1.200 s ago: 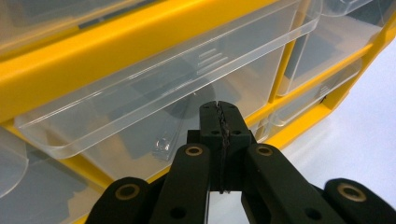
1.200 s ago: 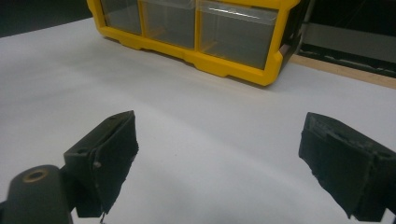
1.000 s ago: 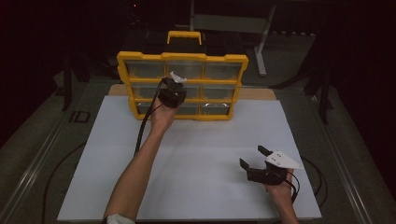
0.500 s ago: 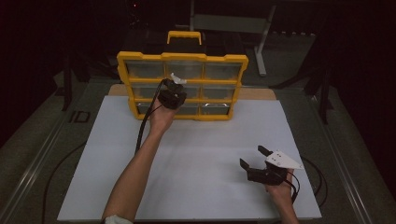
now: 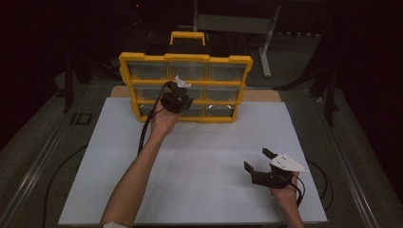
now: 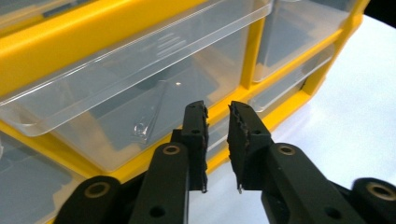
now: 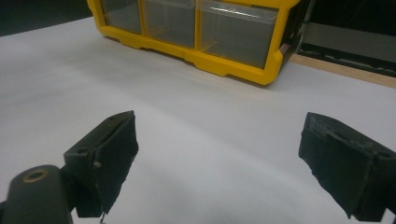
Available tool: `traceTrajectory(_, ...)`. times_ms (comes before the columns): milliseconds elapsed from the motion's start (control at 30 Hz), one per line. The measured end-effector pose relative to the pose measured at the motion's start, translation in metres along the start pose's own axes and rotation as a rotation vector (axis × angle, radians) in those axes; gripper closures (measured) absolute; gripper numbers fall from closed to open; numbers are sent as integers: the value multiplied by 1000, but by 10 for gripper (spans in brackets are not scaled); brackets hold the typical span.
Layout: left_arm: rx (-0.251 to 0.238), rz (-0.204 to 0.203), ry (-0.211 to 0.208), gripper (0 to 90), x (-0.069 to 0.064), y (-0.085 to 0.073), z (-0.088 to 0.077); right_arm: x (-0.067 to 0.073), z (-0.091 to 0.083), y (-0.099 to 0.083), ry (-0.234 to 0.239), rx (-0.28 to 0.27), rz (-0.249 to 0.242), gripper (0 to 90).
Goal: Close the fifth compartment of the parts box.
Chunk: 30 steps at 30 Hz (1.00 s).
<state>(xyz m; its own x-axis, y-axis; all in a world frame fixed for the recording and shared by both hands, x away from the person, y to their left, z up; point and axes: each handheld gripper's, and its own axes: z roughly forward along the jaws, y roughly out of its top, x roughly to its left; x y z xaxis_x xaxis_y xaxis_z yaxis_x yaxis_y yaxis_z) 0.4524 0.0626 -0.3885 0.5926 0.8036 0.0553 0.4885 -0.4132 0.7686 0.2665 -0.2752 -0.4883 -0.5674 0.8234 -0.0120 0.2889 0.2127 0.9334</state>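
Observation:
A yellow organizer with clear plastic drawers stands upright at the back of the white board. My left gripper is held up against its middle column. In the left gripper view the jaws stand a narrow gap apart with nothing between them; they have just been opening. They sit just in front of a clear drawer, which has a small shiny metal piece inside. My right gripper rests low over the board at the near right, open wide and empty.
The white board lies on a dark table, with a wooden strip along its far edge. The organizer's front faces me with its carry handle on top. A black cable trails from the left gripper.
The left hand has slipped very slightly back toward me from the organizer's front. The right gripper has stayed where it was.

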Motion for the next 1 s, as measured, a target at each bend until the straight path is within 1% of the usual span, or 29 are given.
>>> traceTrajectory(33, -7, -4, -23, 709, -1, 0, -2, 0, 0, 0, 0, 0, -1, 112)
traceTrajectory(167, -17, 4, -34, 651, -3, 1, -6, 0, 0, 0, 0, 1, 1, 112)
traceTrajectory(200, -24, 13, -44, 634, -4, 1, -9, 0, 0, 0, -1, 0, 1, 112)
traceTrajectory(233, -24, 13, -44, 622, -4, 1, -9, 0, 0, 0, -1, 0, 1, 112)
traceTrajectory(267, -33, 9, -54, 612, -5, 1, -11, 0, 0, 0, -1, 1, 2, 112)
traceTrajectory(367, -37, 7, -62, 597, -6, 1, -13, 1, 0, 0, -1, 1, 3, 112)
traceTrajectory(400, -39, 2, -77, 595, -6, 1, -15, 1, 0, 0, -1, 0, 2, 112)
traceTrajectory(467, -37, 6, -88, 581, -7, 1, -17, 0, 0, 0, 0, 1, 0, 112)
traceTrajectory(500, -36, 13, -88, 577, -8, 0, -18, 0, 0, 0, -1, 0, 0, 112)
traceTrajectory(567, -38, 12, -82, 545, -8, 0, -19, 0, 0, 0, 0, 0, -1, 112)
traceTrajectory(600, -38, 12, -82, 545, -8, 0, -19, 0, 0, 0, 0, 0, -1, 112)
traceTrajectory(633, -60, 9, -72, 519, -10, 0, -27, 0, 0, 0, -1, 1, 0, 112)
traceTrajectory(733, -76, -4, -92, 506, -11, -2, -33, 1, 0, 0, -1, 1, -1, 112)
traceTrajectory(833, -77, -5, -102, 428, -11, -3, -38, 1, 0, 0, 0, 1, -2, 112)
traceTrajectory(933, -81, -10, -118, 384, -10, -6, -42, 1, 0, 0, 1, 0, -3, 112)
traceTrajectory(1000, -77, 0, -118, 363, -10, -8, -44, 1, 0, 0, 0, 1, -6, 112)
